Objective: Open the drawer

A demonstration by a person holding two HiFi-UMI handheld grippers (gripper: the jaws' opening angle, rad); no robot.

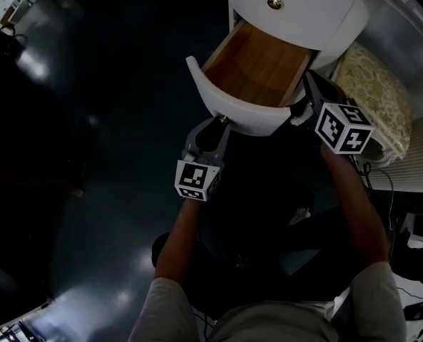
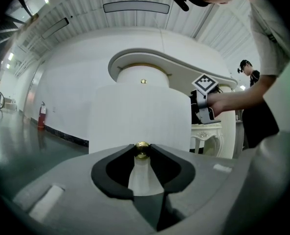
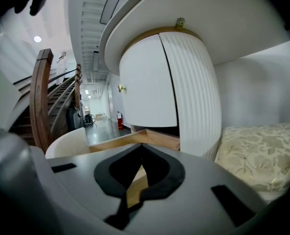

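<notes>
The white curved drawer [image 1: 240,116] of the round cabinet [image 1: 304,13] stands pulled out, and its bare wooden inside [image 1: 257,66] shows. My left gripper [image 1: 222,122] is shut on the drawer's small brass knob [image 2: 142,150], with the white drawer front [image 2: 140,116] right behind it. My right gripper [image 1: 307,84] hovers at the drawer's right side wall, by the cabinet body. Its jaws [image 3: 142,147] are shut with nothing between them, and the wooden drawer edge [image 3: 135,138] lies just beyond. The left gripper view also shows the right gripper [image 2: 203,102] beside the drawer.
A second drawer above has its own brass knob [image 1: 274,3]. A floral padded seat [image 1: 379,95] stands right of the cabinet. Dark glossy floor [image 1: 111,120] spreads to the left. A wooden stair rail [image 3: 39,97] and a distant person [image 2: 250,77] are in view.
</notes>
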